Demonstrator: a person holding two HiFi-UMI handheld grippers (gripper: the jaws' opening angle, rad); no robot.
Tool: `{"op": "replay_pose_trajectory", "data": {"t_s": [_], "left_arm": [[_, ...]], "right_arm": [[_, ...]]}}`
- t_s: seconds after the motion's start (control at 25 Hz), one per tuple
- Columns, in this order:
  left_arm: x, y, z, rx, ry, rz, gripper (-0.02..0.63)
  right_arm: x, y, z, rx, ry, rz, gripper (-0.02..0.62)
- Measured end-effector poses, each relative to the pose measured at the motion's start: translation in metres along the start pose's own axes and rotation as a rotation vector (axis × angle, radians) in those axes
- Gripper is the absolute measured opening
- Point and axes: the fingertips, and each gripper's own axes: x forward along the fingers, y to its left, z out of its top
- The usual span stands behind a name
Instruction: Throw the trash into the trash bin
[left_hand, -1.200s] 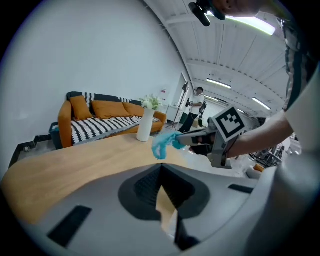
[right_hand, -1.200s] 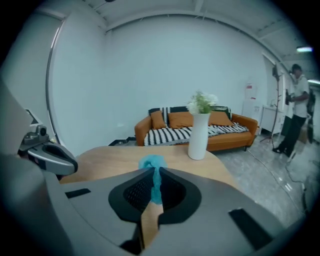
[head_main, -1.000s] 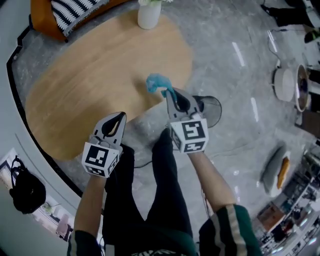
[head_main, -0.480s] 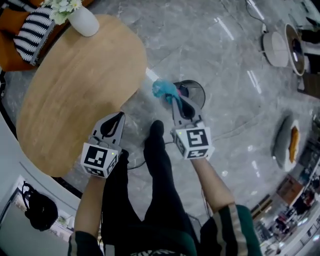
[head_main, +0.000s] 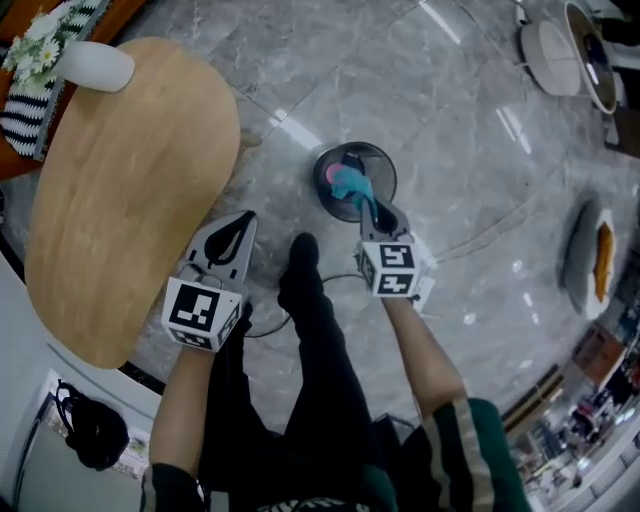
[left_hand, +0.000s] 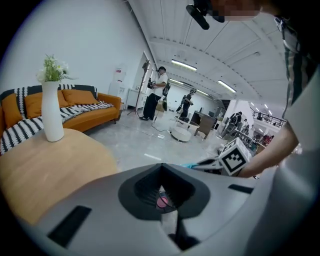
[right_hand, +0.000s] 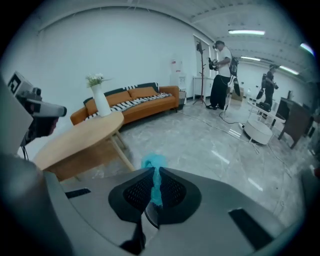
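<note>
The right gripper (head_main: 368, 205) is closed on a crumpled teal piece of trash (head_main: 350, 183). In the right gripper view the two jaws press on a thin strip of it, and the bigger, loose part sticks out beyond the tips. From the head view the trash hangs over the mouth of the round dark trash bin (head_main: 392, 176), which stands on the grey marble floor (head_main: 450, 120) just to the right of the wooden table (head_main: 130, 200). A pink piece (head_main: 331, 173) lies inside the bin, at its left side, just beside the teal trash.

The left gripper (head_main: 240, 222) is held to the left, near the edge of the table and well apart from the bin. Its jaws are together and there is nothing between them (a small pink spot shows in the dark recess in the left gripper view, but it cannot be told what it is).

A white vase (head_main: 95, 67) with flowers stands at the far end of the table. Between the two grippers a leg (head_main: 310, 300) in black trousers steps toward the bin.
</note>
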Motion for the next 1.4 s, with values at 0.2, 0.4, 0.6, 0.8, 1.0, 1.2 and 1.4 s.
{"op": "replay_pose_trajectory", "data": {"t_s": [0.2,0.4,0.6,0.8,1.0,1.2,1.4], "left_arm": [[0.028,-0.012,-0.007,-0.007,0.015,-0.004,-0.003],[0.033,-0.008,-0.012,-0.016,0.042,0.023,-0.002],[0.032,0.003,-0.016,-0.048,0.055,0.046,-0.003],[0.025,0.010,-0.019,-0.074,0.060,0.063,-0.003],[0.006,0.006,-0.011,-0.092,0.053,0.079,-0.002],[-0.042,0.004,0.001,-0.106,0.020,0.103,-0.003],[-0.110,0.009,0.011,-0.124,-0.007,0.133,-0.002]], "right_arm": [[0.045,-0.039,-0.066,0.044,0.145,-0.051,0.005],[0.078,-0.055,-0.108,0.110,0.284,-0.065,0.005],[0.096,-0.056,-0.133,0.111,0.399,-0.045,0.058],[0.098,-0.049,-0.140,0.124,0.445,-0.007,0.192],[0.080,-0.054,-0.123,0.093,0.433,-0.031,0.222],[0.048,-0.034,-0.085,0.057,0.374,-0.029,0.205],[-0.015,0.031,-0.020,-0.002,0.265,-0.008,0.003]]}}
